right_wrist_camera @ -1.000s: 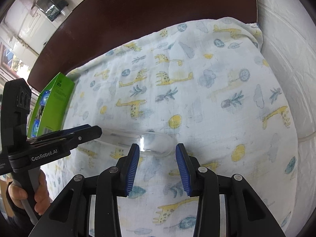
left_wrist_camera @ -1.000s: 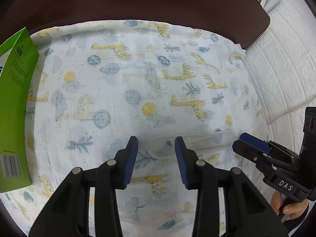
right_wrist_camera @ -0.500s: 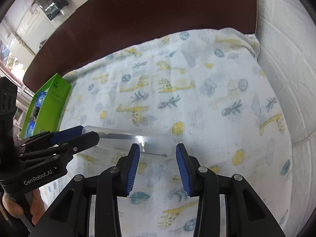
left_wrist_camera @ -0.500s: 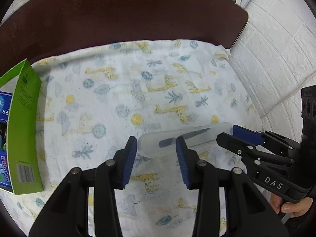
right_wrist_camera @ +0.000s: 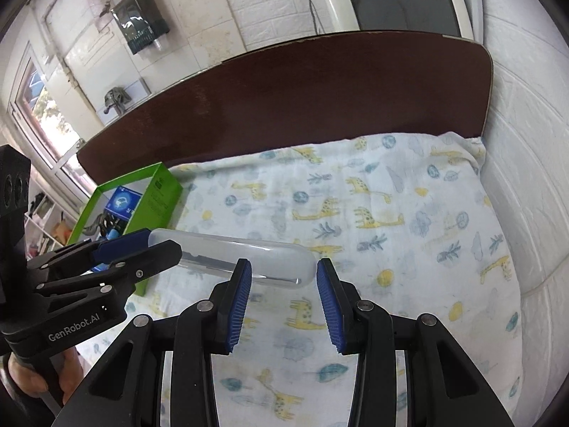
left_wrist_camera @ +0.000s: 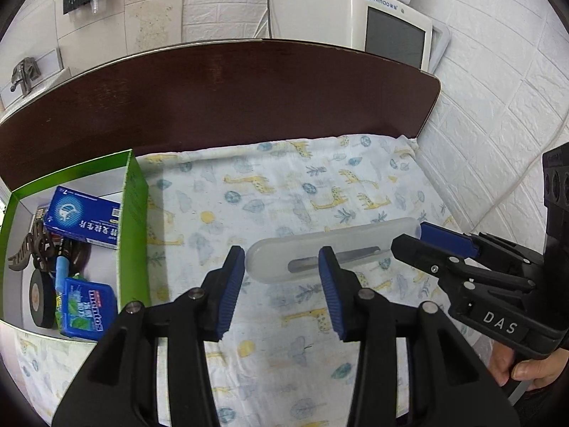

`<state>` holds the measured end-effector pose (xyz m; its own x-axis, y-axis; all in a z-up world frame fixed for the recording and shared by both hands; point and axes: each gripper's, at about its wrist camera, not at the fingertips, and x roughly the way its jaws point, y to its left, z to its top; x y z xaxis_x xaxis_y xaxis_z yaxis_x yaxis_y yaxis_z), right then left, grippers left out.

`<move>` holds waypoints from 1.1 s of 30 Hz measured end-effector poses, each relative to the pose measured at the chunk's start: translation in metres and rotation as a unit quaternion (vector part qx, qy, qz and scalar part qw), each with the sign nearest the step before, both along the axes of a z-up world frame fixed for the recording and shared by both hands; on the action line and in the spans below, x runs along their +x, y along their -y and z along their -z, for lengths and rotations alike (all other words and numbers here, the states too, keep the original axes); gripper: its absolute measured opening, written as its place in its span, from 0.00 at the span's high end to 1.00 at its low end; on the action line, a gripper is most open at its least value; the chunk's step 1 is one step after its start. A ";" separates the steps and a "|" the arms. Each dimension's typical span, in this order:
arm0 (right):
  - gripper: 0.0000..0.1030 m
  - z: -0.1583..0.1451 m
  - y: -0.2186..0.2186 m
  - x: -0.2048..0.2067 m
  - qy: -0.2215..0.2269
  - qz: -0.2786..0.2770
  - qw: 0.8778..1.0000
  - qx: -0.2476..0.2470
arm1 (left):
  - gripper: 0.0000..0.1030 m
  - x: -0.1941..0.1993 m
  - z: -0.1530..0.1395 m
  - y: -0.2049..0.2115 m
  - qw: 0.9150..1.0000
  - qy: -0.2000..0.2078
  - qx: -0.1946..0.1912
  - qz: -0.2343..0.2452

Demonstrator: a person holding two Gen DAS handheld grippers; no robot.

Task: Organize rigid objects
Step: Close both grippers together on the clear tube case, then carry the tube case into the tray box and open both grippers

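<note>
Above the giraffe cloth (left_wrist_camera: 284, 192), clear case (left_wrist_camera: 320, 256) clamped between left gripper (left_wrist_camera: 281, 284) and right gripper (right_wrist_camera: 282, 295), green box (left_wrist_camera: 133, 213) beside.

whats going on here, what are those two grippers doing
A person holds a gripper in each hand. The left gripper and the right gripper each clamp one end of a translucent plastic case, held above the giraffe-print cloth. A green box with other items inside sits at the left.
</note>
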<state>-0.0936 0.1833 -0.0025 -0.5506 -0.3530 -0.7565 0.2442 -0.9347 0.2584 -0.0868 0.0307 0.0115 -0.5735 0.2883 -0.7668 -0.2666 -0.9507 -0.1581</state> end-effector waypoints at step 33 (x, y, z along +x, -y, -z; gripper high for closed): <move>0.60 -0.007 0.290 -0.013 0.001 -0.184 0.983 -0.005 | 0.57 0.017 -0.008 0.270 0.979 -0.060 -0.004 -0.194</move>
<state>-0.1063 -0.1066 0.0042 -0.3819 -0.5361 -0.7528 0.5649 -0.7801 0.2690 -0.0693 -0.2391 0.0198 -0.7249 0.0253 -0.6884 0.0989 -0.9852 -0.1403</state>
